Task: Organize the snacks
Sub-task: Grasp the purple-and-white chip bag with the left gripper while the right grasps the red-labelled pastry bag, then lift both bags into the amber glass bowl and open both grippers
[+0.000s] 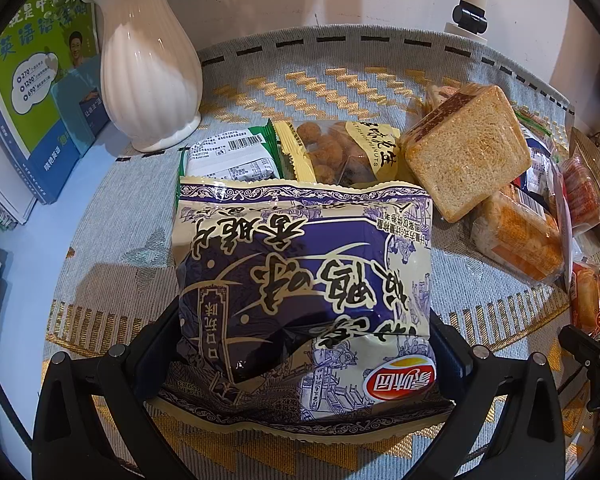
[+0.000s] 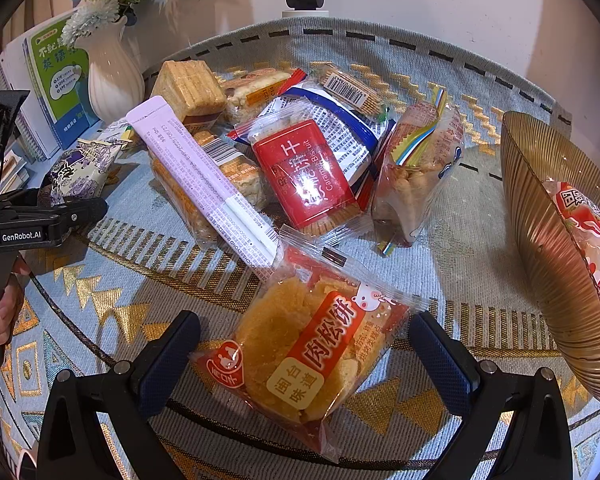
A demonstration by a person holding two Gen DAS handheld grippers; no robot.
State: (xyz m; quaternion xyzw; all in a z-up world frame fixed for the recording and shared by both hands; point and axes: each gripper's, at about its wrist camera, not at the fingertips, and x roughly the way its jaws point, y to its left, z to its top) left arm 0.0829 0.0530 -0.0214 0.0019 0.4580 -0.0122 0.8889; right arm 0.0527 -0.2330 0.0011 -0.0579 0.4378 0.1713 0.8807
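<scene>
Pale wall behind a table under a patterned grey-gold cloth.

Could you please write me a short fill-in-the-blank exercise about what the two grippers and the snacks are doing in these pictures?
1. The left gripper holds a purple and cream bag of ____.
2. The pork floss cake packet lies between the open fingers of the ____ gripper.
3. The ribbed amber bowl already holds ____ snack packet.
4. The flowers stand in a white ____, beside the green book.

Missing words: chips; right; one; vase
</scene>
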